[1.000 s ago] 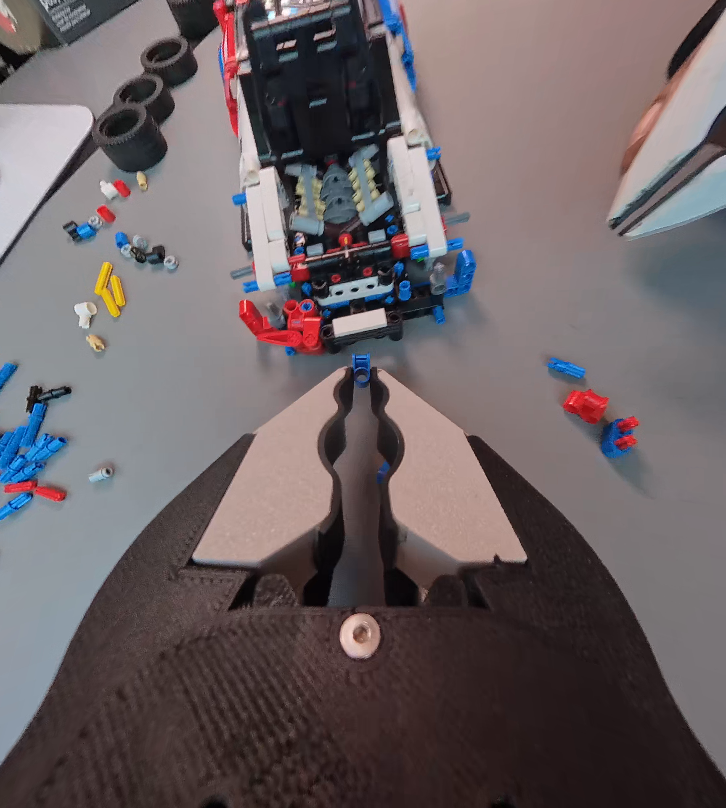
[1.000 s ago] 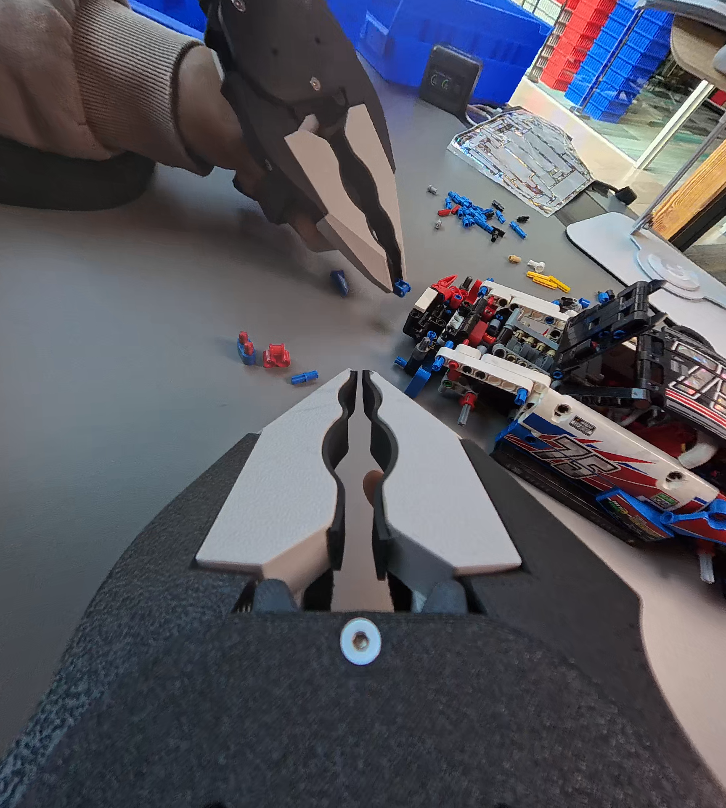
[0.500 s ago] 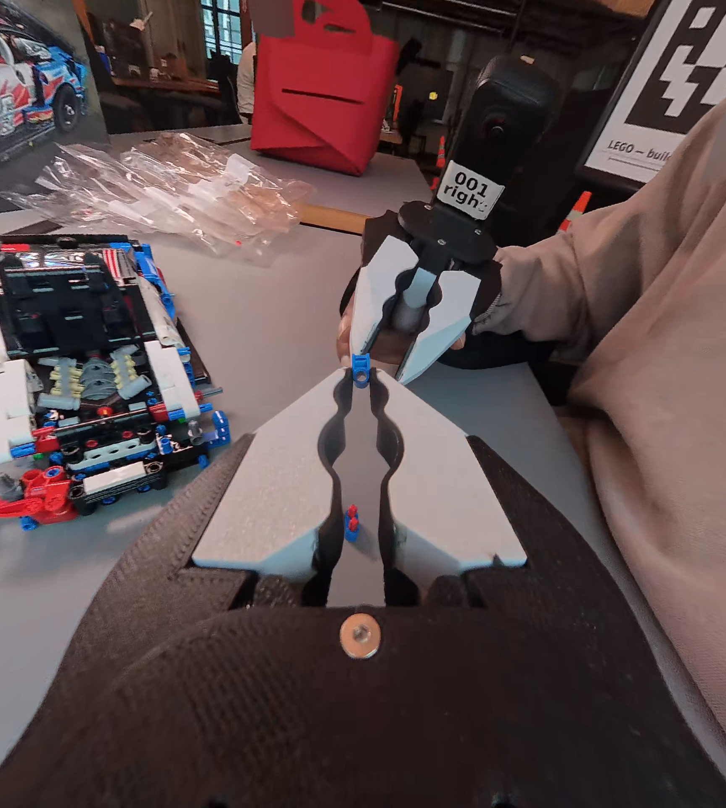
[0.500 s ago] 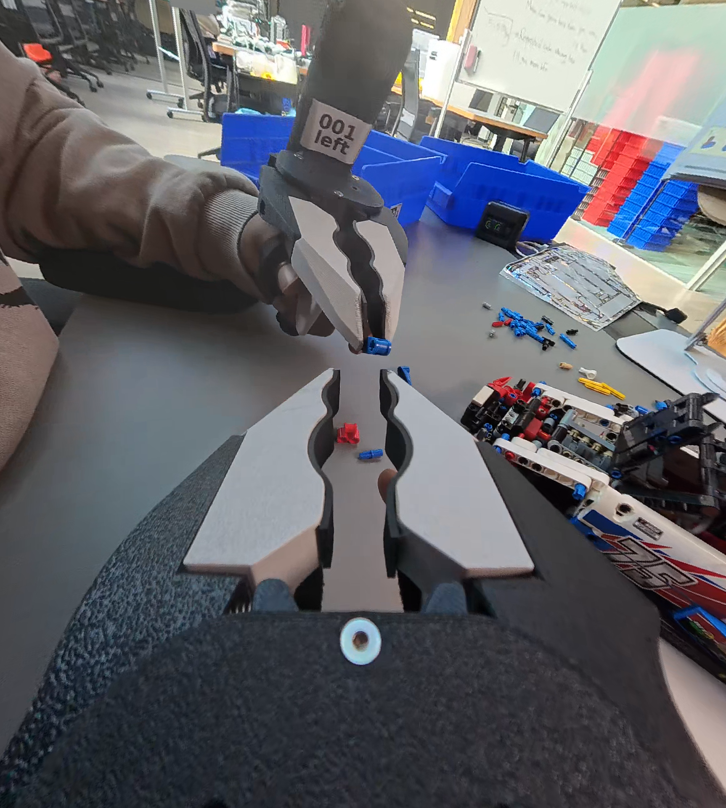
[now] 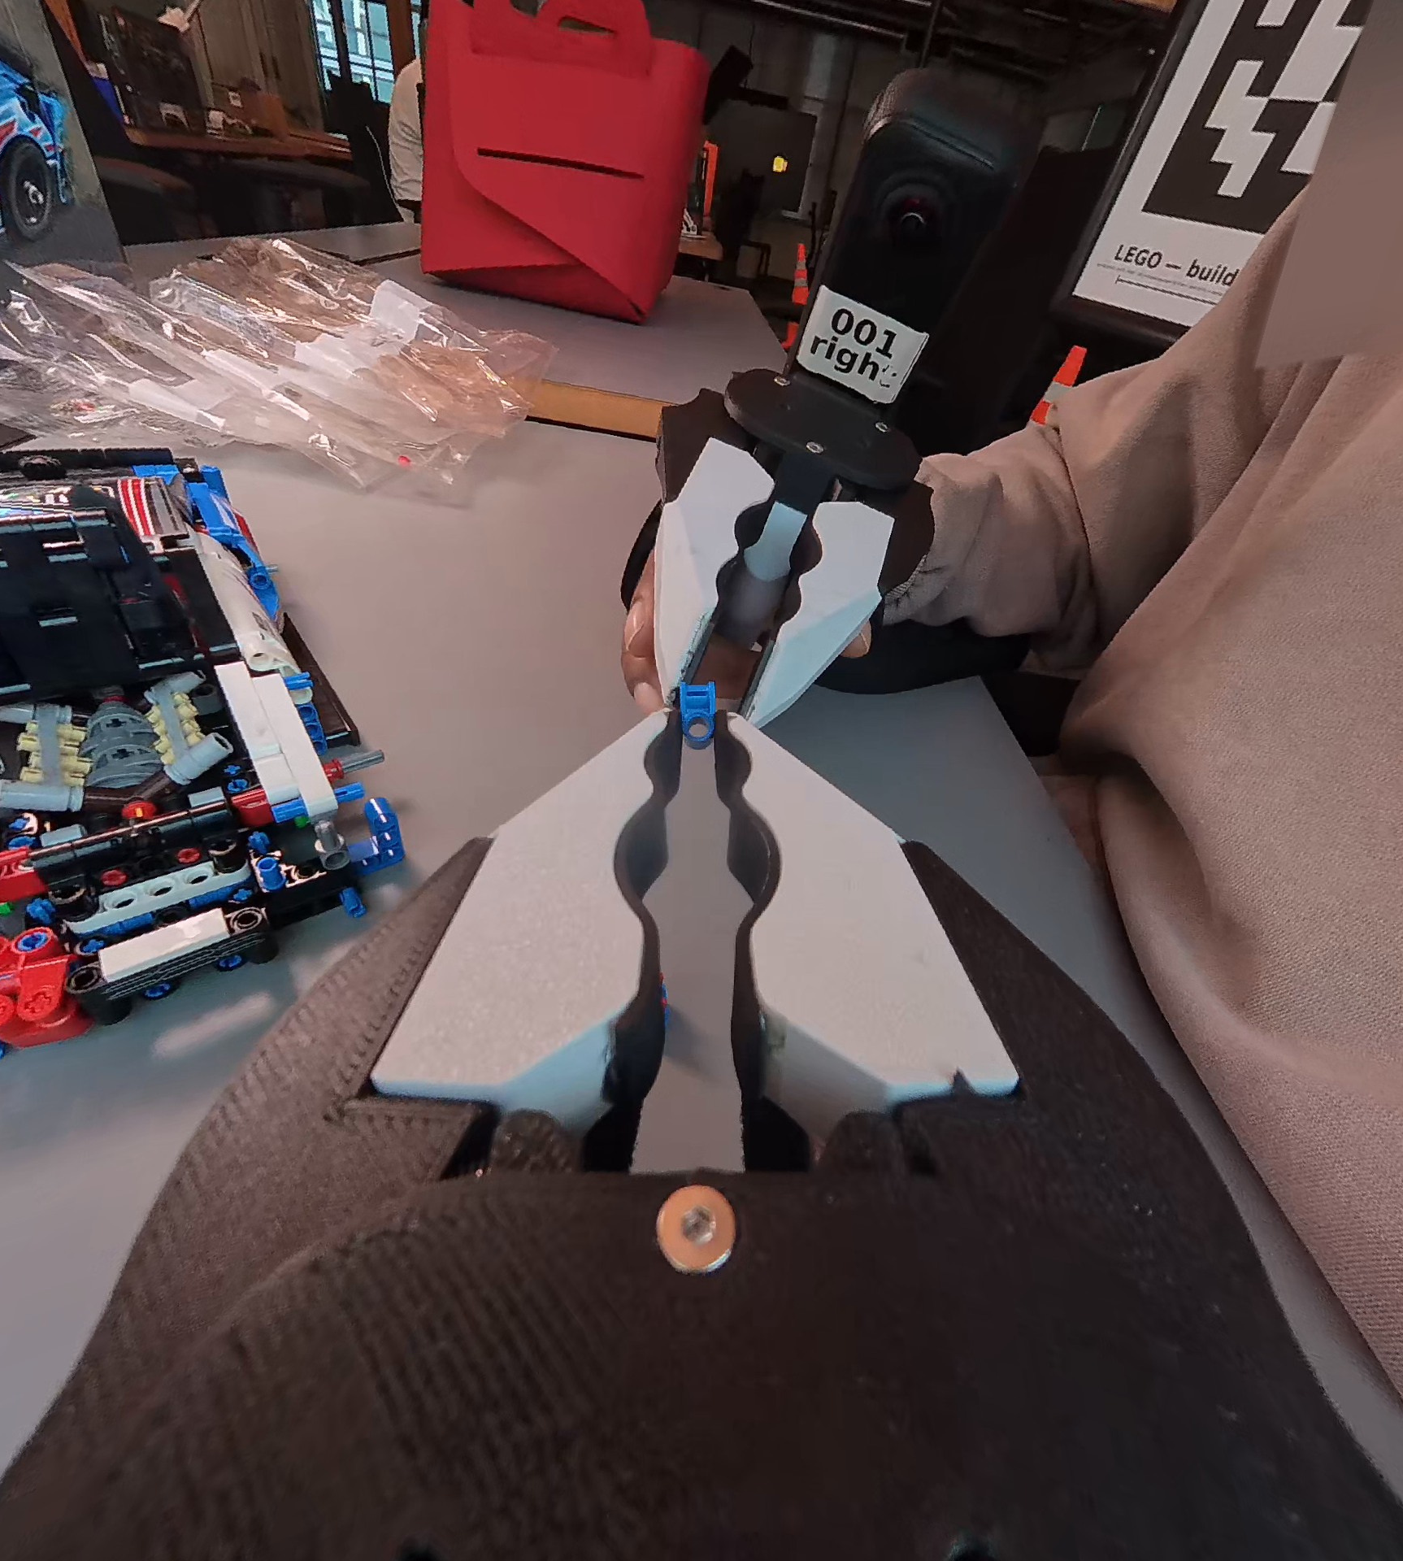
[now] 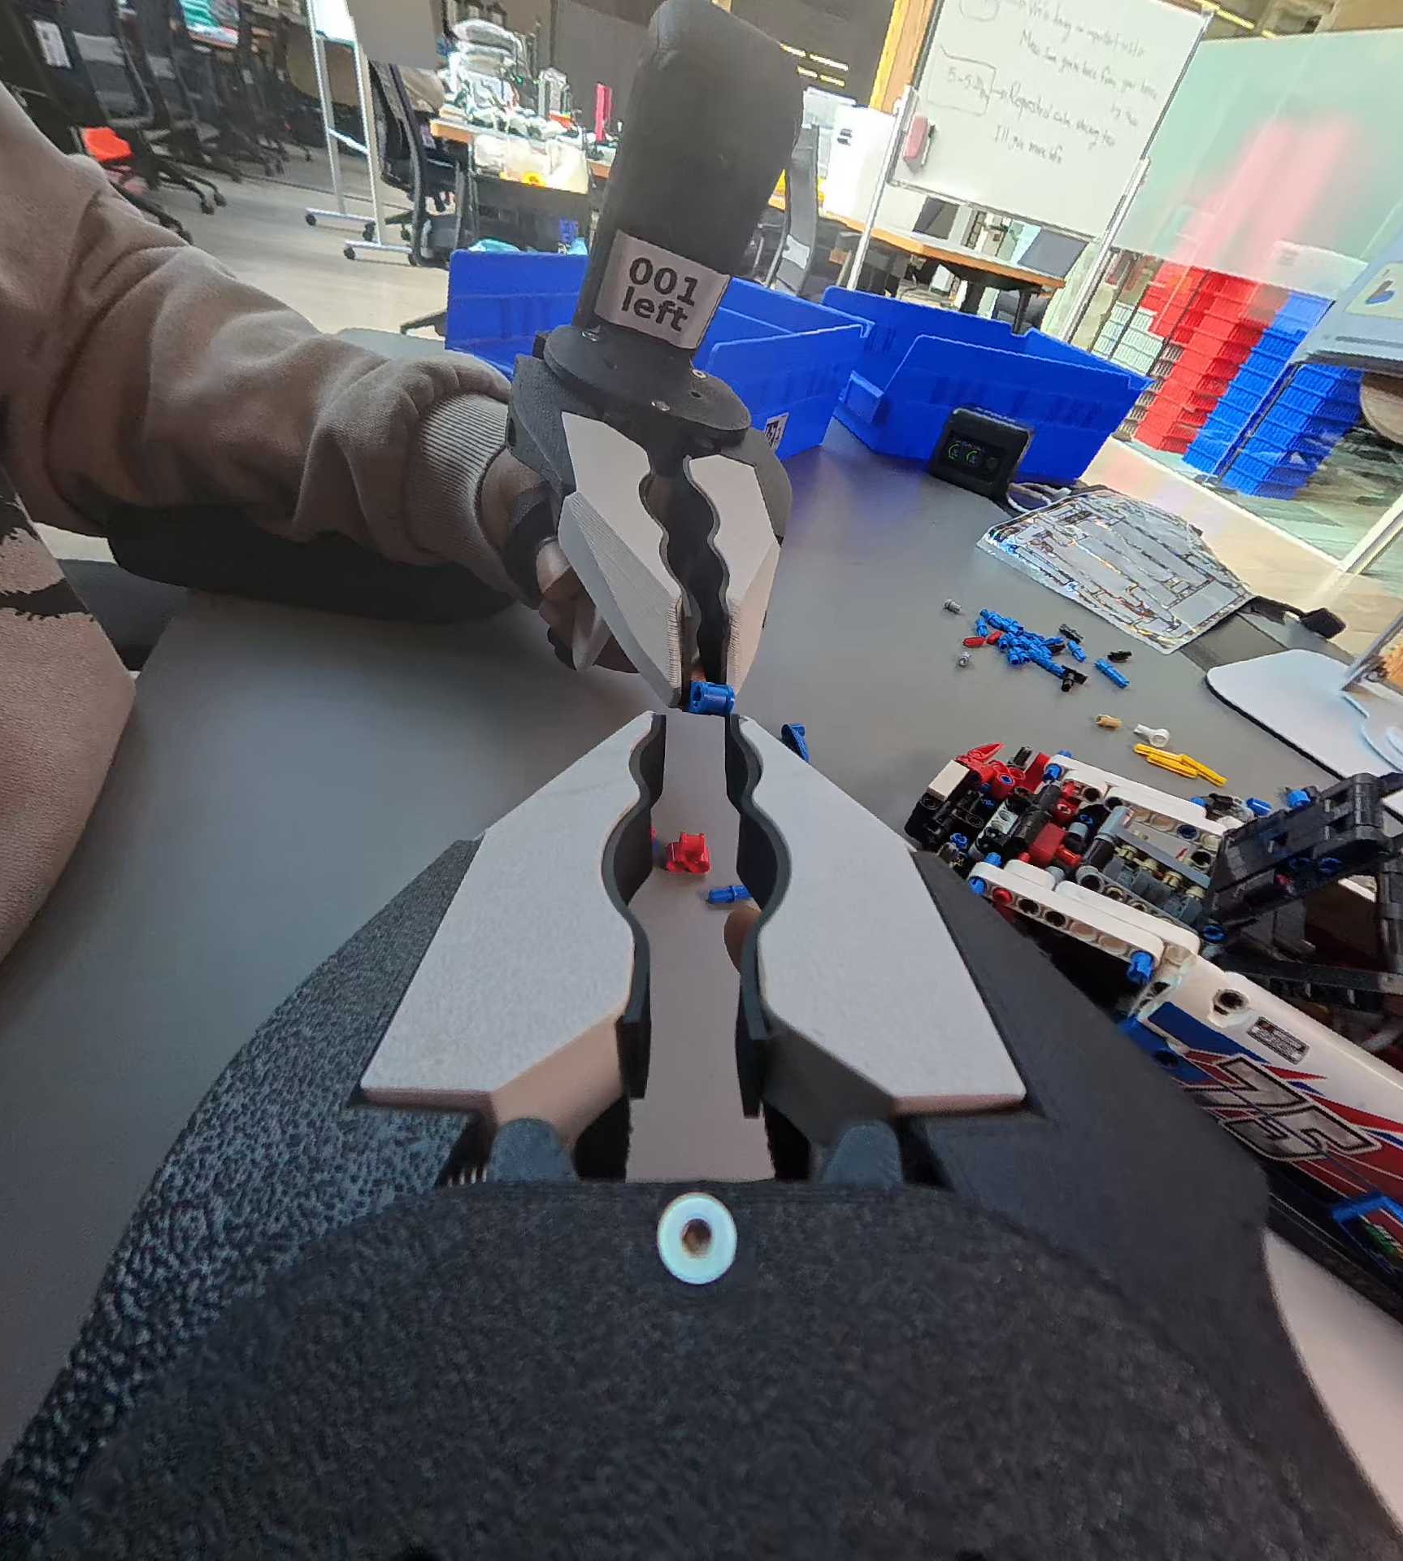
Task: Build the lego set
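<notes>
Matt grey desk (image 5: 470,591); crinkled glossy clear plastic bags (image 5: 259,355); shiny plastic lego car (image 6: 1188,912); ribbed cloth sleeve (image 6: 200,439).

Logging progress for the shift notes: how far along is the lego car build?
Mostly built: the car has bodywork and an engine block. In hand: the left gripper pinches a small blue connector, facing the open right gripper. Left: loose pins and a red piece on the table.

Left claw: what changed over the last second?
The left claw, shut on the small blue plastic connector, swung from the partly built lego race car up toward the right claw, which opened and closed in. Car and loose parts stayed put.
</notes>
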Motion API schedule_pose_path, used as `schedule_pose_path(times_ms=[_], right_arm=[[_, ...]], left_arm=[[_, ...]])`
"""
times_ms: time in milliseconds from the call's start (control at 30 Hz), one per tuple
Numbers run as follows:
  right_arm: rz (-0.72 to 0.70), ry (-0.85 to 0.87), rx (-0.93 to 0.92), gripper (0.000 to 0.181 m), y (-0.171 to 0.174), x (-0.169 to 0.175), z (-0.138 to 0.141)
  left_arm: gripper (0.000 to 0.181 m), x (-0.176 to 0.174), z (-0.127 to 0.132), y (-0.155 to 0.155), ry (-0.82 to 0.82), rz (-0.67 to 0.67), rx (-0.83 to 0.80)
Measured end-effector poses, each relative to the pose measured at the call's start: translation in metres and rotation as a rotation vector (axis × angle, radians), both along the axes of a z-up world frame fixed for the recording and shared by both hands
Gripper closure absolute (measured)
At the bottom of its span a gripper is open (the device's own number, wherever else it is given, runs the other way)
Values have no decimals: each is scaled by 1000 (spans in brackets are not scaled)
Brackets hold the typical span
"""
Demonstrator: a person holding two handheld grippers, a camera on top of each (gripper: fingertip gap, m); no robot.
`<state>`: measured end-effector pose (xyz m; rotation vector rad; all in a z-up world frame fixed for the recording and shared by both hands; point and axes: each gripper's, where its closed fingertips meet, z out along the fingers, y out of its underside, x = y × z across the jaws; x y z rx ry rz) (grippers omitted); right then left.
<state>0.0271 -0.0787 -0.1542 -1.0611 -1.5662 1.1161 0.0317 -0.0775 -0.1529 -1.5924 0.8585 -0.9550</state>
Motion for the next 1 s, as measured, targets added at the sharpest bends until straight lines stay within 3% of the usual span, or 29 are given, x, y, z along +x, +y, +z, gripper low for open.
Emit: schedule_pose_path(times_ms=[600, 1000], right_arm=[[50, -8, -125, 176, -6, 1, 4], [-23, -75, -147, 177, 8, -2, -8]], left_arm=[[176, 7, -5, -7, 22, -45, 5], [175, 2, -18, 7, 216, 88, 108]])
